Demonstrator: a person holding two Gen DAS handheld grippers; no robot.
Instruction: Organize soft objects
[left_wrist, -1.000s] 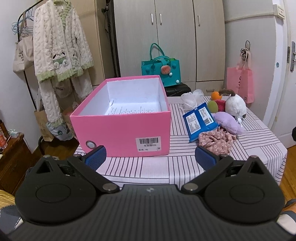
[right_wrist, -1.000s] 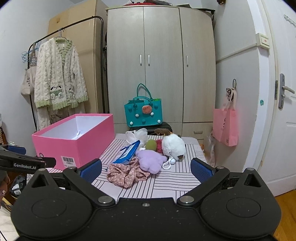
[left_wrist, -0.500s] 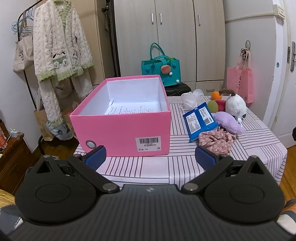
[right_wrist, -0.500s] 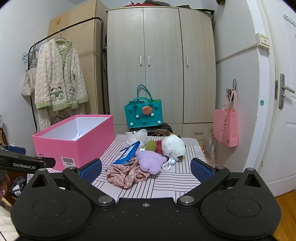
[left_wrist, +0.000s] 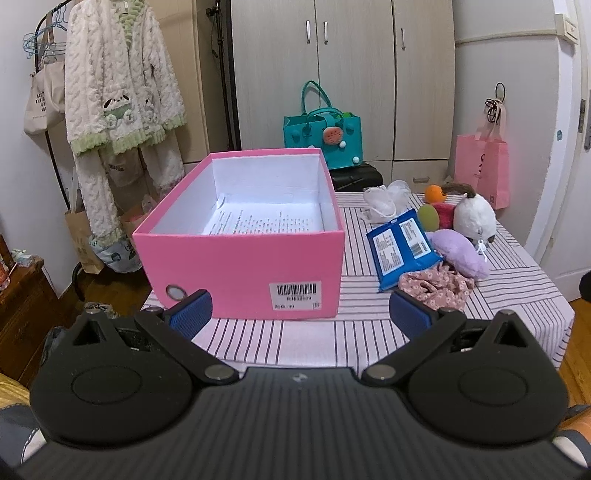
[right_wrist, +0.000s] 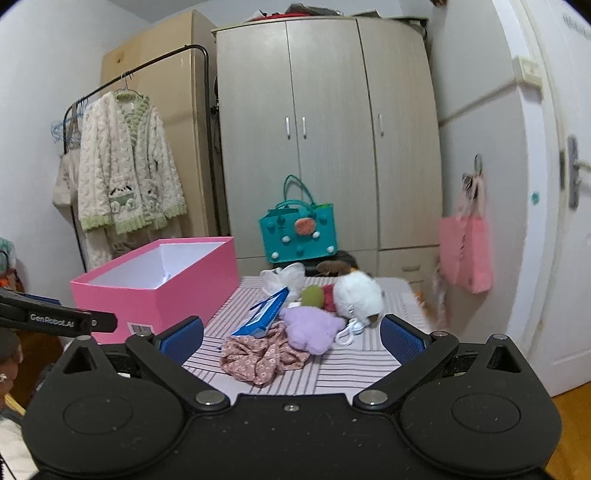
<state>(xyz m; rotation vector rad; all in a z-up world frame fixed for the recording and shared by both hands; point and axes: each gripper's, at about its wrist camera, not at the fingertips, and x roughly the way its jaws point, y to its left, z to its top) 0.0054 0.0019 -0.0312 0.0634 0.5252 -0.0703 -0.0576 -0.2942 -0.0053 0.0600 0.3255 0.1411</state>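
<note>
Both grippers, left (left_wrist: 299, 310) and right (right_wrist: 291, 338), hold their fingers spread wide, grasping nothing. The pink box (left_wrist: 240, 254) sits on the striped worktop (left_wrist: 369, 332) just beyond the left fingers; the scrunchie (right_wrist: 258, 356) and purple plush (right_wrist: 312, 328) lie between the right fingers.

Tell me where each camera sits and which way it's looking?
Left wrist: sits on the left gripper, low at the table's near edge, facing the pink box straight on; its own open fingers show.
Right wrist: sits on the right gripper, further right, facing the soft pile, the floral cloth nearest; its open fingers show, and the left gripper pokes in at the left edge.
Both see: the box, the cloth, the purple plush, the white plush, the striped table and the wardrobe.
</note>
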